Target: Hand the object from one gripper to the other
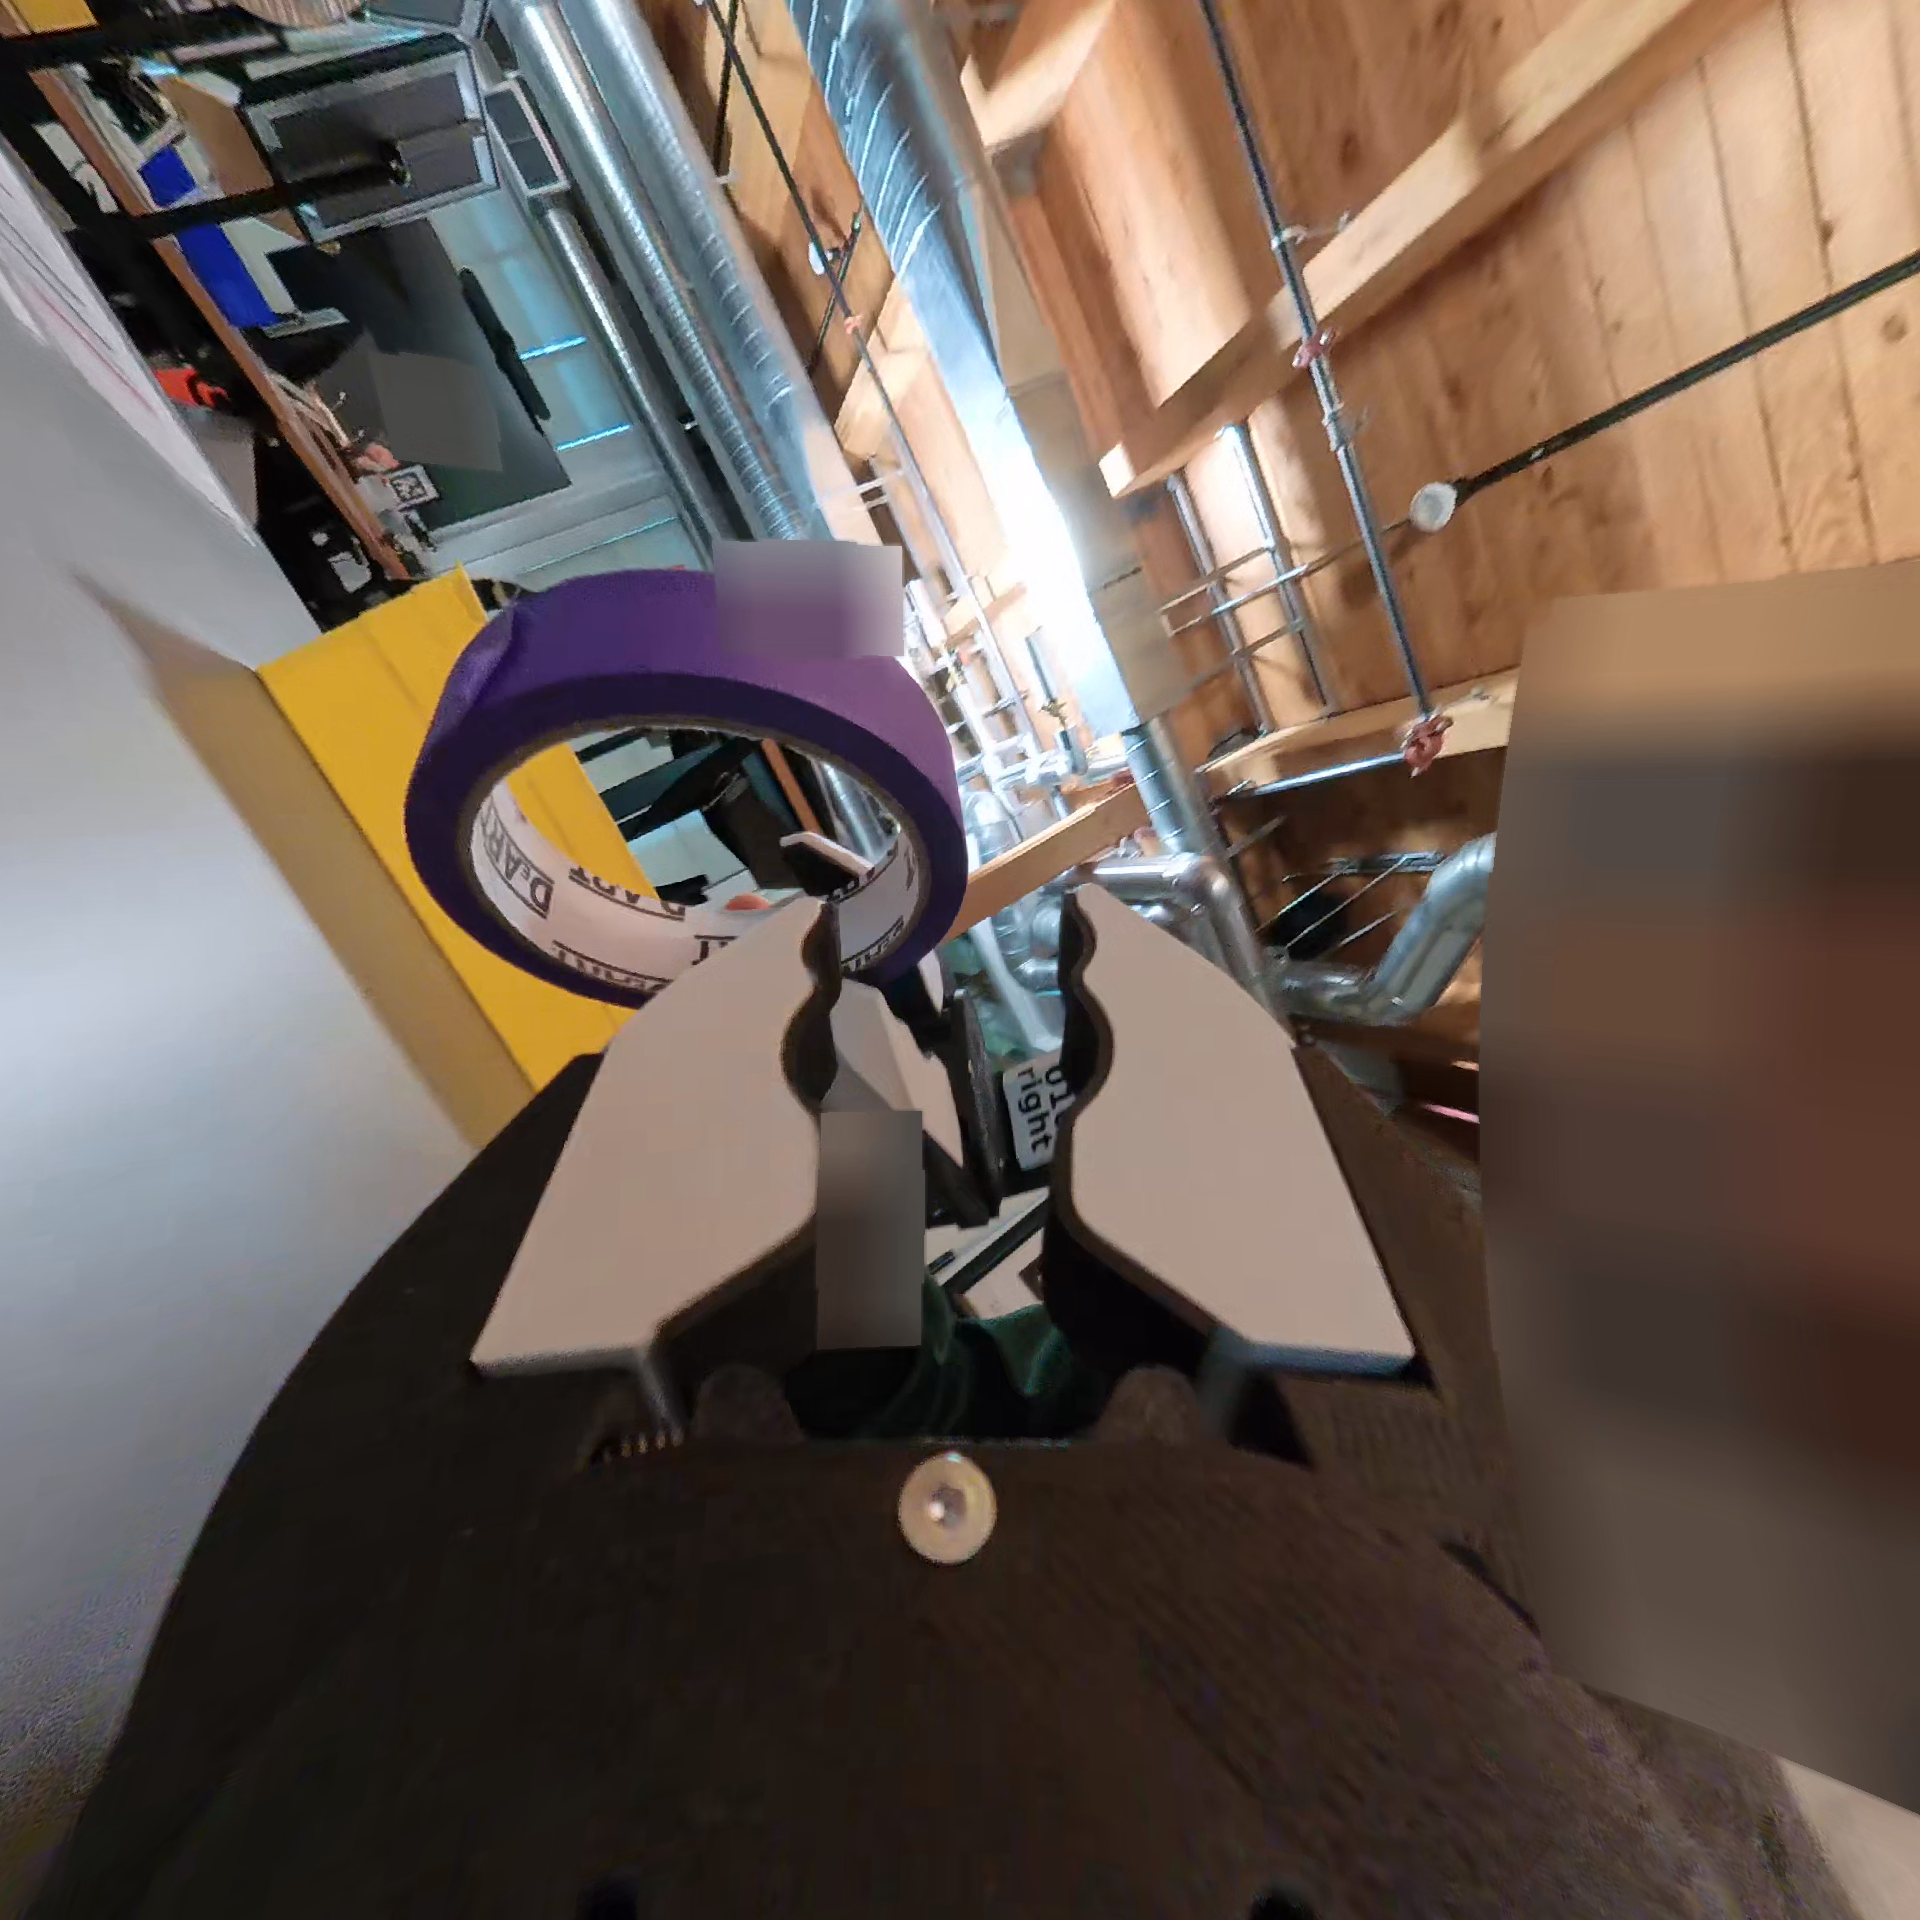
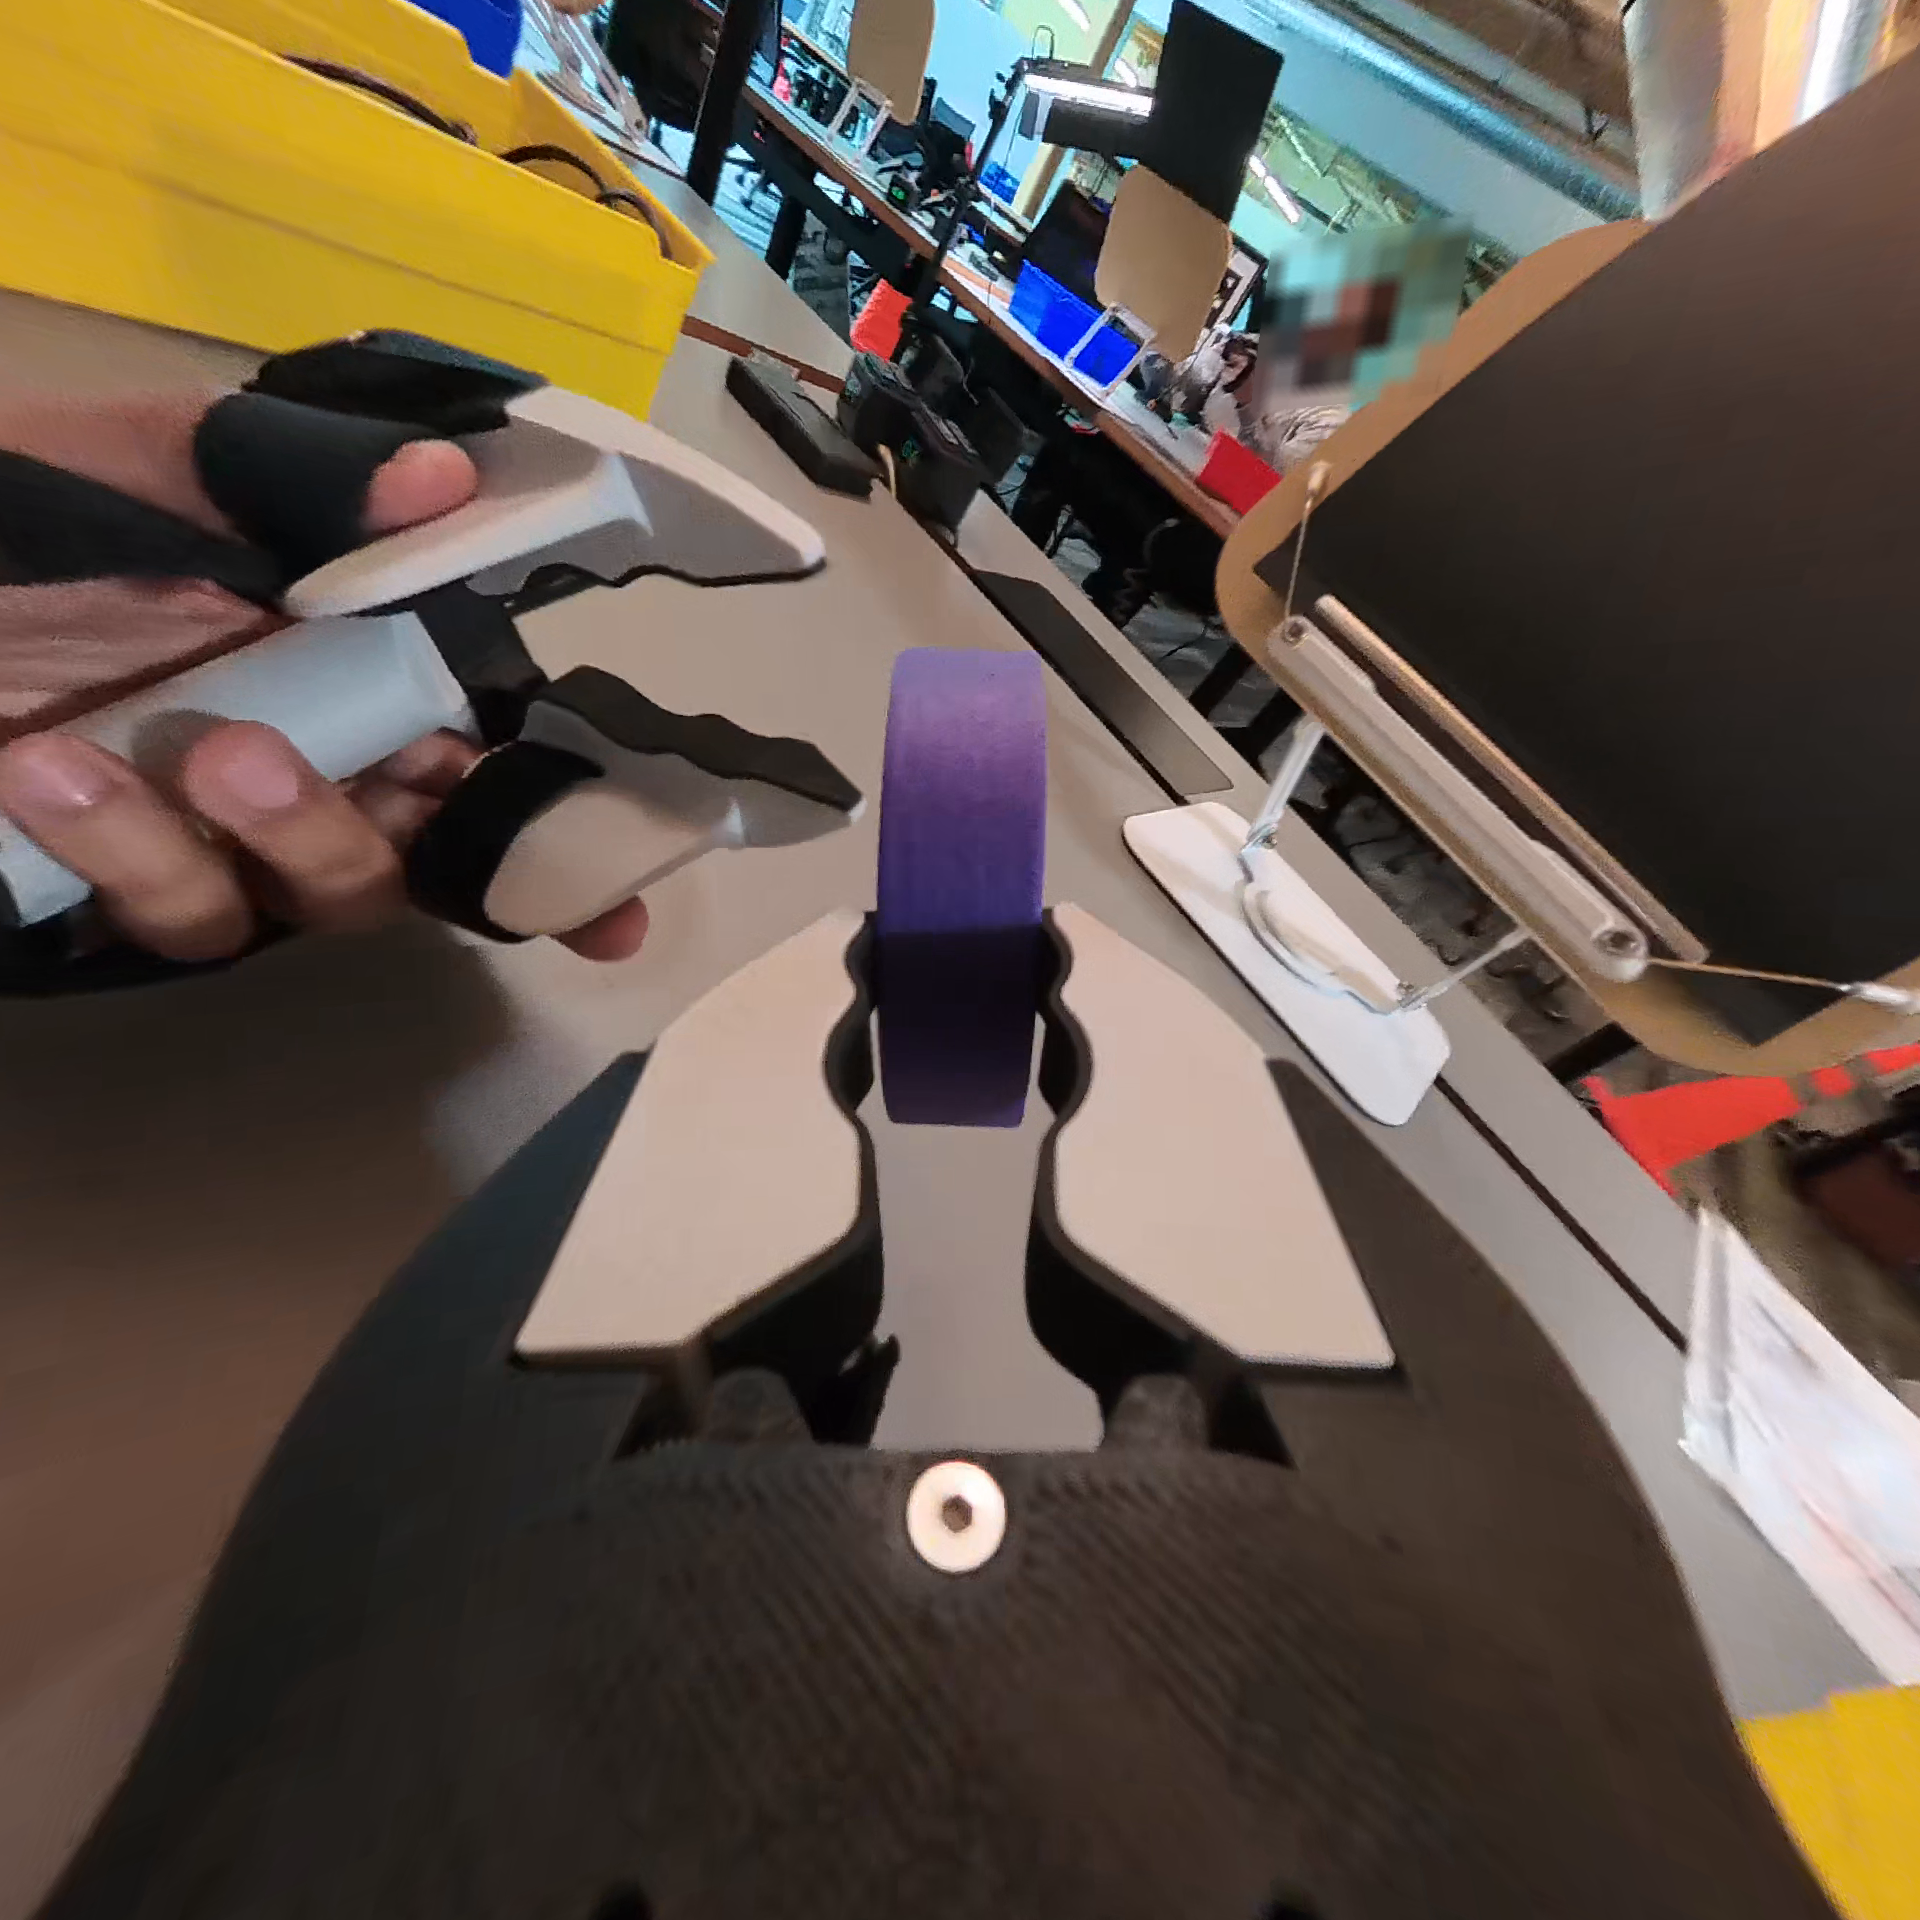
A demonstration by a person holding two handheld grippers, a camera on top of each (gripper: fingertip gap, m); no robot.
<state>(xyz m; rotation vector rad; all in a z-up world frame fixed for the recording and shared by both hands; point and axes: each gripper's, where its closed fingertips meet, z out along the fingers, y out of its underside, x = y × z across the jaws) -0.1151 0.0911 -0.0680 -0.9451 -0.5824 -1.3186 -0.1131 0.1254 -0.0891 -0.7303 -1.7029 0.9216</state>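
Now right gripper [image 2: 956, 935] clamps purple tape roll [image 2: 961, 831]; left gripper [image 2: 842, 686] gapes beside it

Yellow bins [image 2: 343, 239], grey table [image 2: 727, 665]

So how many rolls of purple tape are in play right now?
1. The single roll of purple masking tape stands on edge, clamped between the right gripper fingers. The open left gripper sits beside it, not gripping. No other roll shows in either view.

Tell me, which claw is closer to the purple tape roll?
Right. The right claw grips the purple tape roll between its fingers; the left claw hangs open just beside it.
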